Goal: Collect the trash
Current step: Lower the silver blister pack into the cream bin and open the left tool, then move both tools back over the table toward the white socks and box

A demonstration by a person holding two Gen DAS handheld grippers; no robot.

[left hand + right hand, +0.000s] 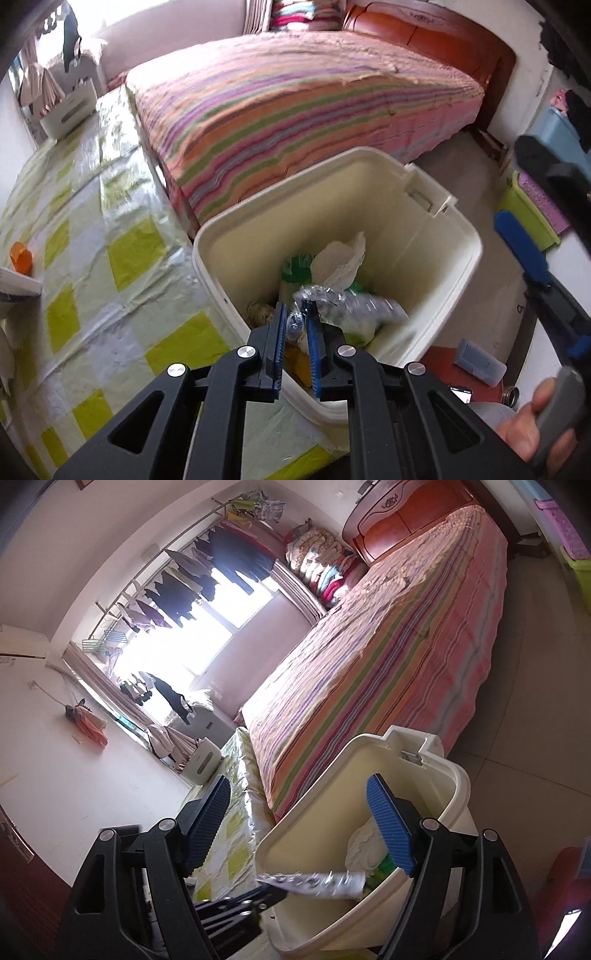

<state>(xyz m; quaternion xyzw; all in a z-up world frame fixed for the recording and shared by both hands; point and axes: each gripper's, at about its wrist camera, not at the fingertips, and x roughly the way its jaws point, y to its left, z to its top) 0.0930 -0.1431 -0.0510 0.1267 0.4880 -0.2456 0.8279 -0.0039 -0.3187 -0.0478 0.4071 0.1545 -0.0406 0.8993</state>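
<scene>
A cream plastic trash bin (pixel 436 236) stands between the table and the bed, also in the right wrist view (pixel 314 805). It holds crumpled white paper (pixel 340 258), green packaging and other trash. My left gripper (pixel 295 317) is over the bin's near rim, shut on a crushed clear plastic bottle (pixel 354 304) that sticks out over the bin; the bottle shows blurred in the right wrist view (pixel 314 882). My right gripper (pixel 299 819) is open and empty, above the bin's edge; its blue pads (pixel 521 247) show at the right of the left wrist view.
A table with a green-checked plastic cloth (pixel 92 258) lies left of the bin, with an orange cup (pixel 20 256) on it. A striped bed (pixel 295 99) is behind. Green and blue storage boxes (pixel 524 210) stand at the right. A grey case (pixel 480 362) lies on a red stool.
</scene>
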